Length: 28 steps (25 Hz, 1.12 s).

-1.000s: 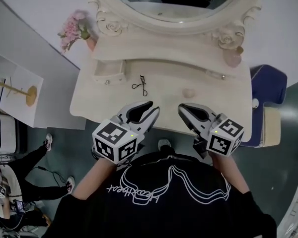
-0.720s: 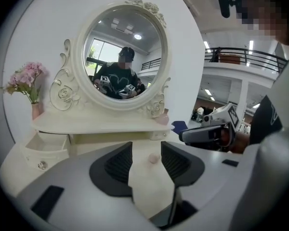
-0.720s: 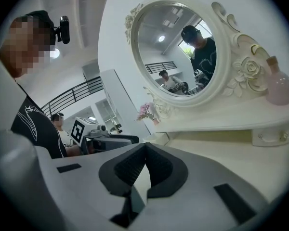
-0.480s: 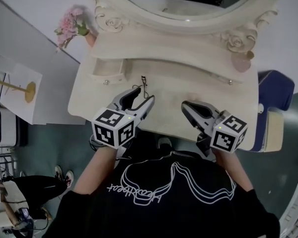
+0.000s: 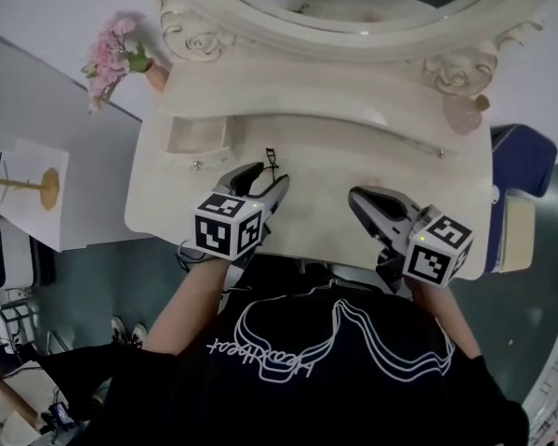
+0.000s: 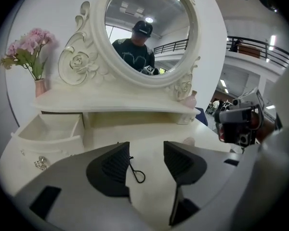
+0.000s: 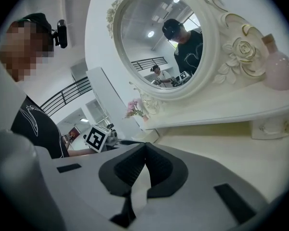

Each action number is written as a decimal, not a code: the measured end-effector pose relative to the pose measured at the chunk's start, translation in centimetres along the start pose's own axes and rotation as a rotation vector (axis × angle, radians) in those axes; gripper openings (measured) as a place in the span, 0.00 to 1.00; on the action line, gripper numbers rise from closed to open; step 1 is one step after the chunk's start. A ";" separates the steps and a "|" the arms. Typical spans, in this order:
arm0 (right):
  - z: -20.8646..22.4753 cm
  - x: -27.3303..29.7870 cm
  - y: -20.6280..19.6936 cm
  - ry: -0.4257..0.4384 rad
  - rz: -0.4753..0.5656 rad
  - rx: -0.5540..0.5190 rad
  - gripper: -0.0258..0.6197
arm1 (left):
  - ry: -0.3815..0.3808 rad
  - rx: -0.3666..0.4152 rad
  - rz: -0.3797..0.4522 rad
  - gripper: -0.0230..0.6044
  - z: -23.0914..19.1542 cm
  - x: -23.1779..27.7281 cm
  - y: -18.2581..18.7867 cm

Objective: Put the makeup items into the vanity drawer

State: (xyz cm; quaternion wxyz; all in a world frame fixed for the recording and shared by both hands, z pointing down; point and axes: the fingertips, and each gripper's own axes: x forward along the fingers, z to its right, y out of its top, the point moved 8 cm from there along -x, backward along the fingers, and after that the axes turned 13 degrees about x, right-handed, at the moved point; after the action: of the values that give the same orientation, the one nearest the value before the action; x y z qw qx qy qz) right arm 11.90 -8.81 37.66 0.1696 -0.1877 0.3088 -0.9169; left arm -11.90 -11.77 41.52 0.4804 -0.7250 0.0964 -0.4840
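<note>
Eyelash curler (image 6: 135, 171) lies on the bench (image 5: 325, 226) between the parted jaws of the released left tool (image 6: 147, 151); the right tool (image 7: 144, 151) is clenched on nothing.

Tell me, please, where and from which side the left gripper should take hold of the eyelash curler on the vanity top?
Probably the thin middle stem of the eyelash curler, from straight above. It lies flat on the vanity top, so the jaws must straddle it; the left gripper, jaws apart, lines up with it.
</note>
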 end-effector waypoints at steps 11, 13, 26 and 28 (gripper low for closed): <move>1.0 1.5 1.2 -0.030 0.057 0.053 0.04 | -0.025 0.098 -0.159 0.36 -2.6 4.3 -2.2; 1.3 1.8 1.1 -0.034 0.059 0.064 0.04 | -0.032 0.108 -0.175 0.34 -2.8 4.7 -2.6; 2.1 2.3 0.6 -0.038 0.079 0.110 0.04 | -0.025 0.250 -0.252 0.27 -2.8 6.2 -3.2; 2.3 2.4 0.5 -0.034 0.080 0.119 0.04 | -0.023 0.247 -0.254 0.27 -2.8 6.2 -3.1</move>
State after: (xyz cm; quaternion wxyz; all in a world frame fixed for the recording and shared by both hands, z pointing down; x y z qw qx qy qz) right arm 10.94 -11.31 39.60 0.2221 -0.1805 0.2580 -0.9228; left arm -11.93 -15.55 47.95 0.5019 -0.6723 -0.0617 -0.5406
